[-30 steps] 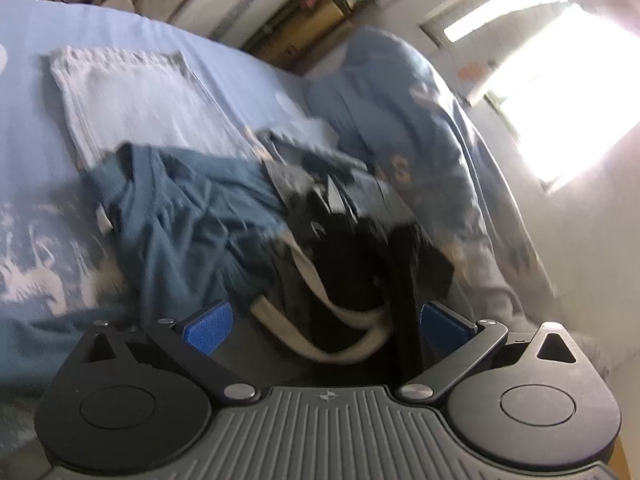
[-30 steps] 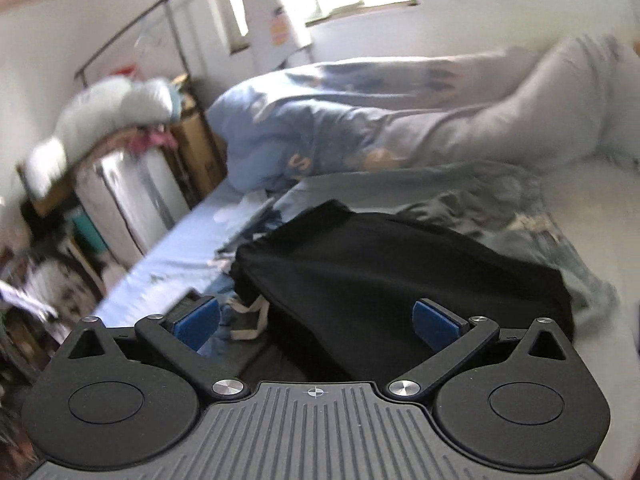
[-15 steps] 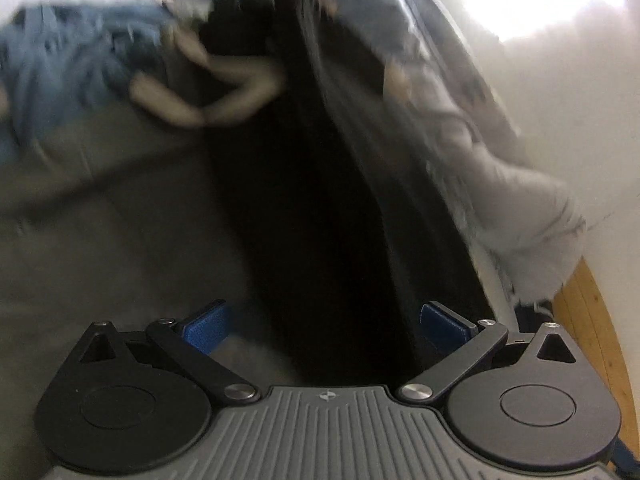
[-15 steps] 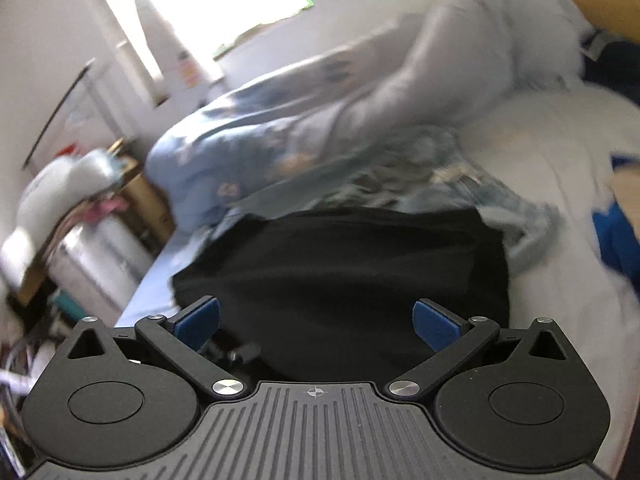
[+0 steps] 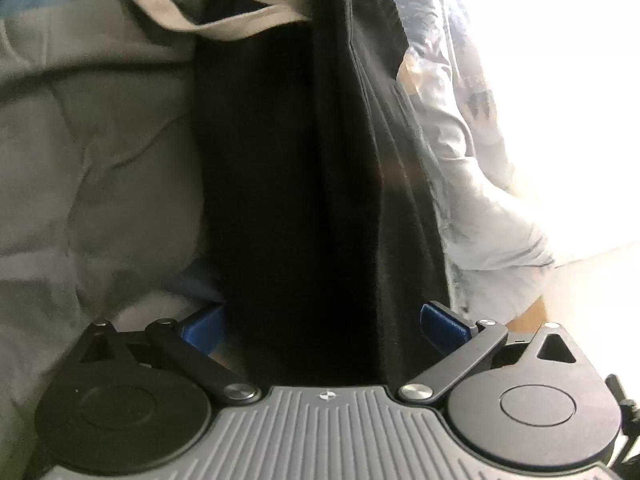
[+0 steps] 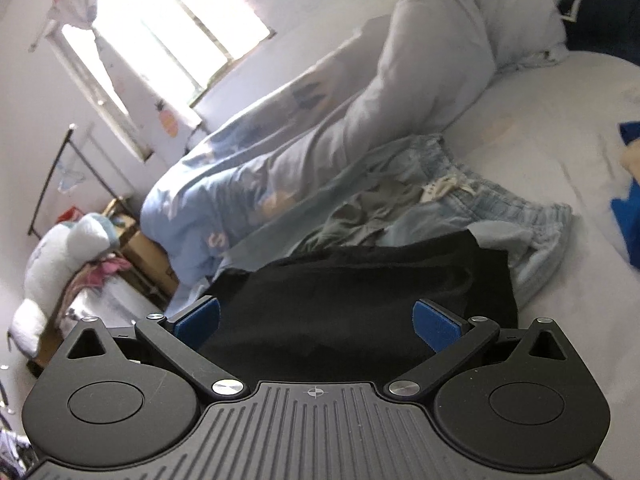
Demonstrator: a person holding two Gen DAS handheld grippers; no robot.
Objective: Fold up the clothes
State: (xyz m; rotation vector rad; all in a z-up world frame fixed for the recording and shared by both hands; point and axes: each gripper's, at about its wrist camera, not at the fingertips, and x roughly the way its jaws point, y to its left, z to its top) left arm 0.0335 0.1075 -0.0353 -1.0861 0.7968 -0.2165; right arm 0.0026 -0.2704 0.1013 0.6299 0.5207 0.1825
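Trouble I foresee: both claws, left point(image 5: 322, 326) and right point(image 6: 316, 322), gape apart over the black garment point(image 6: 360, 296) on the bed point(image 6: 560, 152), so a grab could snag the jeans point(image 6: 480, 208) beneath.

Hardly any writing can be made out here. The pale blue duvet point(image 6: 248, 200) bunched along the bed carries a printed pattern, and one mark on it looks like a white letter "S". The stickers on the wall beside the window point(image 6: 172, 24) are too blurred to read.
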